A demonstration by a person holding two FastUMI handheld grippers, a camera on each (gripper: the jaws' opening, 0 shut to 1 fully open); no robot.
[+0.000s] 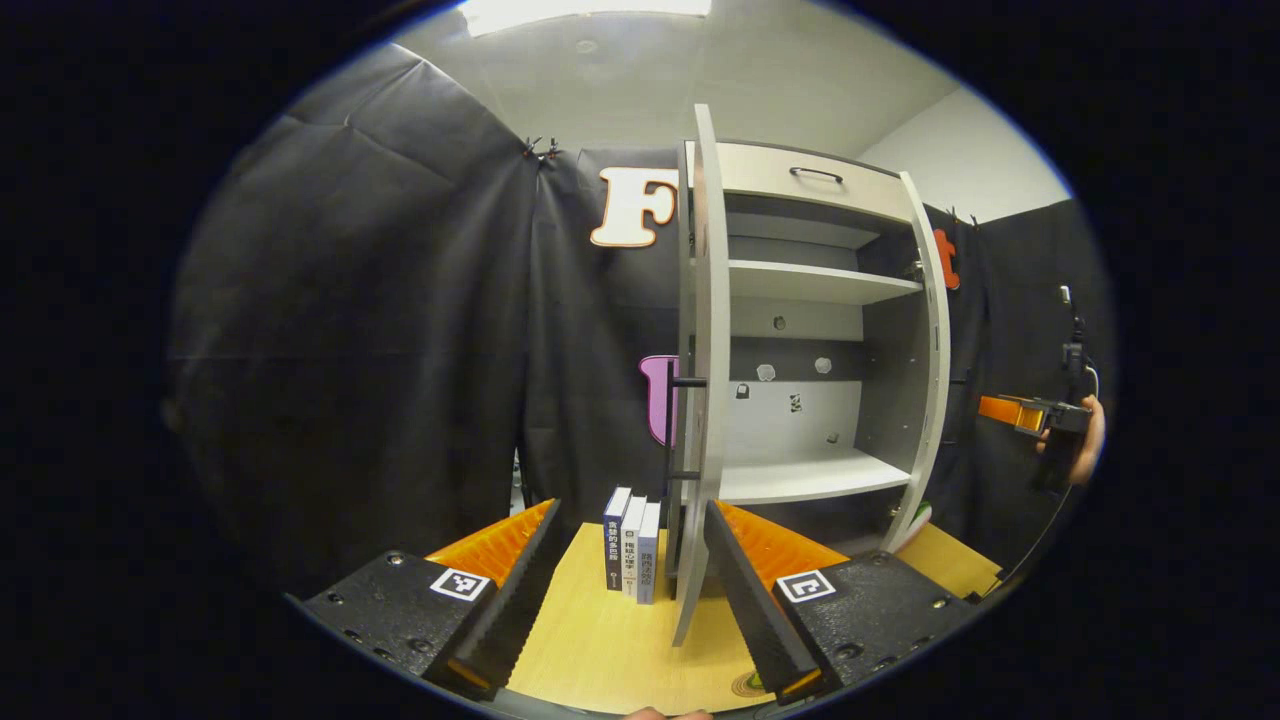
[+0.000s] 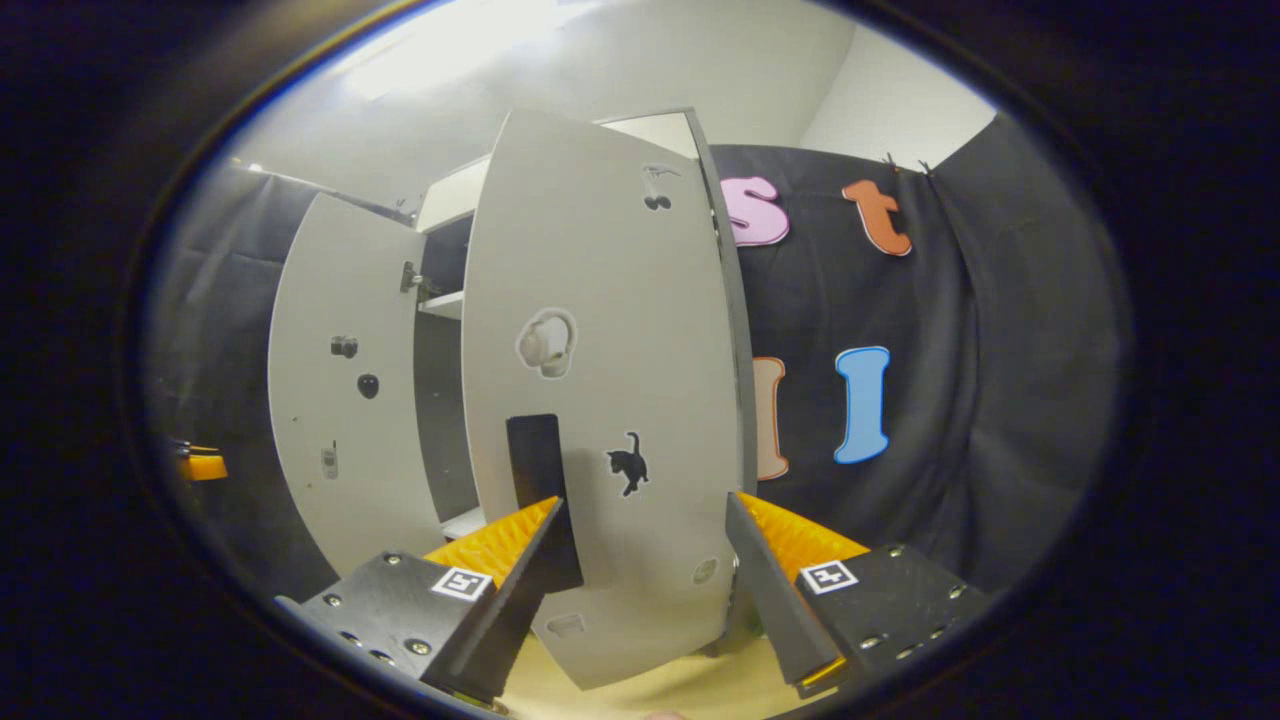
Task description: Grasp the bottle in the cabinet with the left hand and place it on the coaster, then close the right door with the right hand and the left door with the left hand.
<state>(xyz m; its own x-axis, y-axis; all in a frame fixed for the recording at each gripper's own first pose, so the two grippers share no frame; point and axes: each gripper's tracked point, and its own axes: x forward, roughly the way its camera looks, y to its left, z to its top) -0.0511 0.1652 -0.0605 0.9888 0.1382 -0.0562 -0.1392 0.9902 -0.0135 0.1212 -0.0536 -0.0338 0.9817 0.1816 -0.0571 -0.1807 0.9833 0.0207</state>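
White books (image 1: 631, 544) beside L door (image 1: 704, 380)

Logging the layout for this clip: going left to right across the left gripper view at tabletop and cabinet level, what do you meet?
Three upright books → edge of the open left door → cabinet shelves → open right door → the other gripper, held in a hand.

This is a staged recording booth, not a lived-in home. Black cloth (image 1: 380, 330) hangs as the wall on every side, clipped at its top edge under a plain white ceiling (image 1: 640, 80). A small pale cabinet (image 1: 800, 330) stands on a wooden counter (image 1: 600, 640), its doors (image 2: 600, 400) dotted with stickers, with 3 books (image 1: 630, 545) upright beside it.
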